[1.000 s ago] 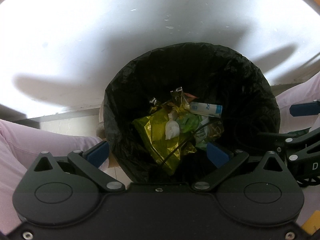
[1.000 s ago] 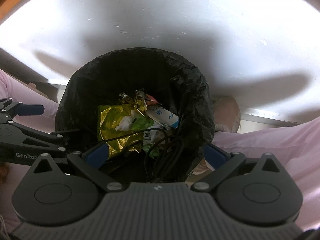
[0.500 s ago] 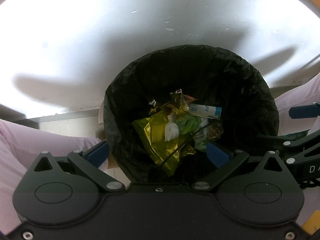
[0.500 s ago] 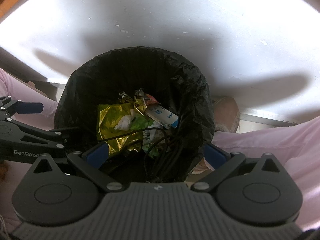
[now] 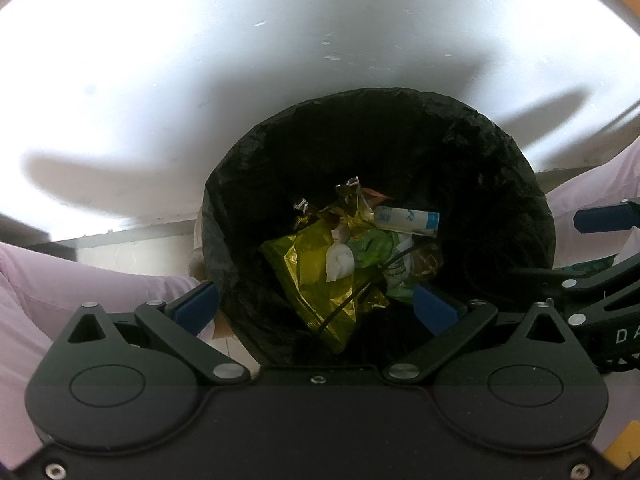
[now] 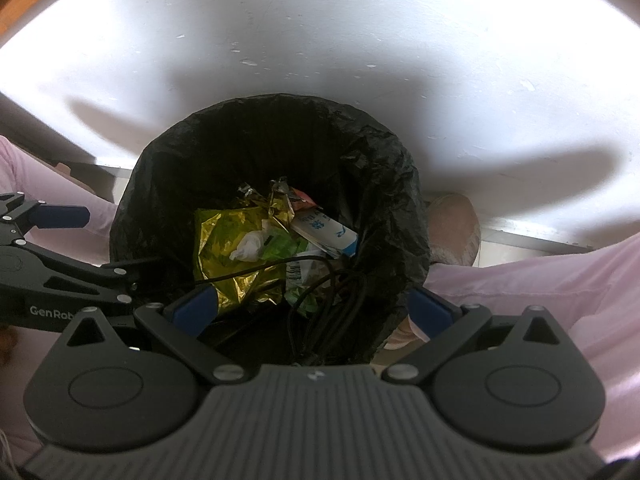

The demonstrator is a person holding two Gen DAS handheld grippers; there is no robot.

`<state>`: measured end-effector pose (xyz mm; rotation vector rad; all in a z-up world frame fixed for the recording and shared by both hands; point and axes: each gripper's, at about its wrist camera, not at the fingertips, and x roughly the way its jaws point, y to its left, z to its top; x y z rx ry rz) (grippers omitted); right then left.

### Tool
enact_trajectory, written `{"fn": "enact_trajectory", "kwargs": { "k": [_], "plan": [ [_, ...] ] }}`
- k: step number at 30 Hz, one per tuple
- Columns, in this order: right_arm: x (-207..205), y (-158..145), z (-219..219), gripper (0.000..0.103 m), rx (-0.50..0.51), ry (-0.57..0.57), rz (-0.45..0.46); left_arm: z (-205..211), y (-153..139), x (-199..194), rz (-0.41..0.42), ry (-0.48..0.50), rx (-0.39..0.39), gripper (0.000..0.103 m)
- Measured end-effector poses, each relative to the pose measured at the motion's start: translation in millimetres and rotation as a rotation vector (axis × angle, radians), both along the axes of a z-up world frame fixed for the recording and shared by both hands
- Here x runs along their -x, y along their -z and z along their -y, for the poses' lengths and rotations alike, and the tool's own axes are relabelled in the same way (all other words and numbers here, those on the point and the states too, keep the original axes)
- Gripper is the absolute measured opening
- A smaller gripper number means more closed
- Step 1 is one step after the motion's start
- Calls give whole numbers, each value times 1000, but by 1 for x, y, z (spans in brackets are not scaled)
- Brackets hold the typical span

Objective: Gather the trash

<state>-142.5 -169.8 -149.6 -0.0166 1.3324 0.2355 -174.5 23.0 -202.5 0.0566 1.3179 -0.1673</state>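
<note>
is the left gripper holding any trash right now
No, the left gripper is open with nothing between its fingers, hovering over the bin.

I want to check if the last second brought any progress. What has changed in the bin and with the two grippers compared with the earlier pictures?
Almost nothing. Both cameras show only a very slight drift of the view over the bin. Nothing was taken hold of or let go: the left gripper and right gripper stay open and empty. The gold wrapper, white tissue, blue-and-white packet and black cable lie as before.
</note>
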Motion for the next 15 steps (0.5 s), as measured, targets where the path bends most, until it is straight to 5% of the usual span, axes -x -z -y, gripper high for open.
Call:
{"fn": "enact_trajectory", "kwargs": {
  "k": [15],
  "plan": [
    [1, -1, -2, 103, -3, 5, 3, -2, -2, 1, 11, 2, 16, 103]
  ]
}}
